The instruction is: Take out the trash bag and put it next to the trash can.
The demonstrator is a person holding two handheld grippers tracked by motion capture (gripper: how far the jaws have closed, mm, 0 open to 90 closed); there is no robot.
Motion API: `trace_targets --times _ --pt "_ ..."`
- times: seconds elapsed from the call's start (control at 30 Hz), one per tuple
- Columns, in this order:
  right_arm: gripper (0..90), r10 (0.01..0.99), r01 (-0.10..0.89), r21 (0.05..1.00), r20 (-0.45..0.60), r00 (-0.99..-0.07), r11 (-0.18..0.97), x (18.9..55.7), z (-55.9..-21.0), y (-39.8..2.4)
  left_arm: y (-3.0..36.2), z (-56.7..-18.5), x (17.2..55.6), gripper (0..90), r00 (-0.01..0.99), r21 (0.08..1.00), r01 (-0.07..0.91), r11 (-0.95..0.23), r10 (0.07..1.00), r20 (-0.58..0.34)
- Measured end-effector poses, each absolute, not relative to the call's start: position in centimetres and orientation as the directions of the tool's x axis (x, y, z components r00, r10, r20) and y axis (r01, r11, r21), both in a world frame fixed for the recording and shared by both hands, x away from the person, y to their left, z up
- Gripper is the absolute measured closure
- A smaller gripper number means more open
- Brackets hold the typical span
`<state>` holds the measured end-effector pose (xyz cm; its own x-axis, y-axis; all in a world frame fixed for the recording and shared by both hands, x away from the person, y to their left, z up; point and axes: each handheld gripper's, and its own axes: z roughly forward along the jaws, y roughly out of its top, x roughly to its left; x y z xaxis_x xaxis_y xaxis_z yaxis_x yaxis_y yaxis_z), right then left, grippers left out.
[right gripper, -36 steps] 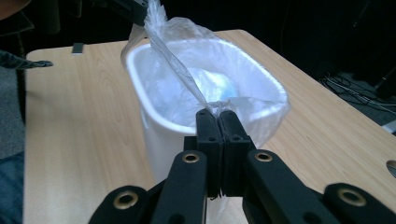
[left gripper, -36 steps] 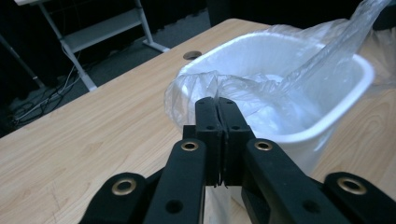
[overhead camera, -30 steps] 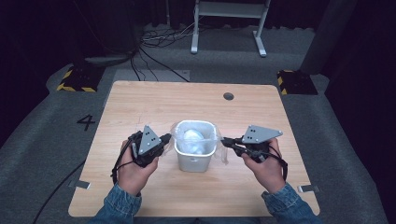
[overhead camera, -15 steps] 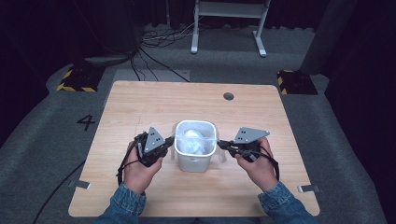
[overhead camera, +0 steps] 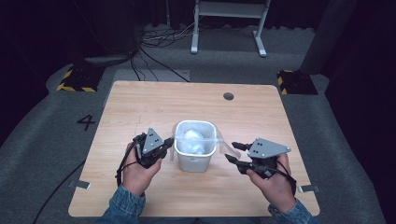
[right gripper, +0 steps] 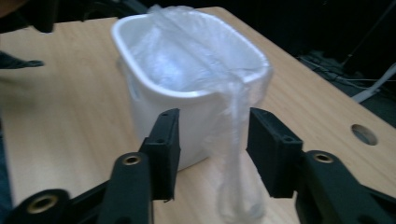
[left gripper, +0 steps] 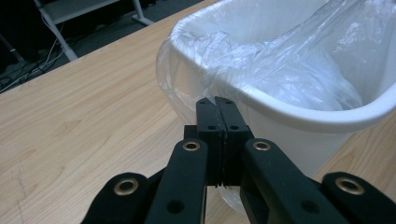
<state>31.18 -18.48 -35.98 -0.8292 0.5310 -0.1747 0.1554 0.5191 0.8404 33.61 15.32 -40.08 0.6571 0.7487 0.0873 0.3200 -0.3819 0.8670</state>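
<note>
A white bin (overhead camera: pixel 194 149) lined with a clear plastic bag (overhead camera: pixel 192 141) stands just below the centre of the high view on the wooden worktop (overhead camera: pixel 140 107). Your left gripper (left gripper: pixel 215 109), at the bin's left side, has its jaws pressed together on the bag's edge. Your right gripper (overhead camera: pixel 233 151), lower right, has just been opening its jaws; a hanging strip of bag lies loose between them.
</note>
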Motion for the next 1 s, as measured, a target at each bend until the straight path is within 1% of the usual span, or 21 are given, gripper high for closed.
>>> trace_targets --times 0.1,0.17,0.33,0.43,0.53,0.6,0.67,0.77,0.87,1.0 --pt "66.4 0.494 0.166 0.824 -0.152 -0.856 0.541 30.5 -36.2 -17.9 15.2 -40.0 33.6 88.6 0.658 0.867 0.321 -0.381 0.748 0.085" --pt "68.7 0.482 0.185 0.808 -0.135 -0.866 0.559 30.7 -37.0 -17.3 15.3 -40.0 33.5 88.3 0.657 0.868 0.321 -0.379 0.749 0.084" --pt "75.2 0.466 0.238 0.774 -0.083 -0.881 0.586 32.0 -39.3 -16.0 15.5 -40.0 33.5 87.5 0.658 0.871 0.321 -0.373 0.749 0.078" --pt "78.6 0.465 0.253 0.757 -0.074 -0.882 0.602 33.1 -40.2 -15.3 15.5 -40.0 33.6 87.1 0.659 0.872 0.32 -0.37 0.748 0.076" --pt "80.3 0.489 0.271 0.743 -0.085 -0.868 0.612 34.5 -40.8 -15.1 15.6 -39.9 33.5 86.6 0.659 0.873 0.319 -0.37 0.748 0.076" --pt "81.1 0.52 0.282 0.742 -0.104 -0.848 0.608 35.5 -40.9 -15.2 15.6 -39.8 33.4 86.4 0.656 0.876 0.319 -0.362 0.751 0.072" --pt "81.2 0.548 0.288 0.763 -0.102 -0.831 0.579 36.3 -40.8 -15.7 15.6 -39.7 33.4 86.4 0.655 0.878 0.314 -0.362 0.752 0.075" --pt "80.2 0.583 0.27 0.8 -0.12 -0.803 0.536 36.8 -39.5 -16.2 15.7 -39.4 33.5 86.4 0.649 0.88 0.312 -0.357 0.757 0.077" --pt "76.3 0.59 0.244 0.824 -0.13 -0.797 0.511 37.0 -38.1 -16.1 15.9 -39.1 33.7 86.3 0.648 0.881 0.312 -0.356 0.758 0.077" --pt "72.2 0.593 0.225 0.857 -0.112 -0.797 0.464 37.3 -36.6 -15.8 15.9 -38.6 33.8 86.1 0.648 0.885 0.299 -0.357 0.757 0.087"
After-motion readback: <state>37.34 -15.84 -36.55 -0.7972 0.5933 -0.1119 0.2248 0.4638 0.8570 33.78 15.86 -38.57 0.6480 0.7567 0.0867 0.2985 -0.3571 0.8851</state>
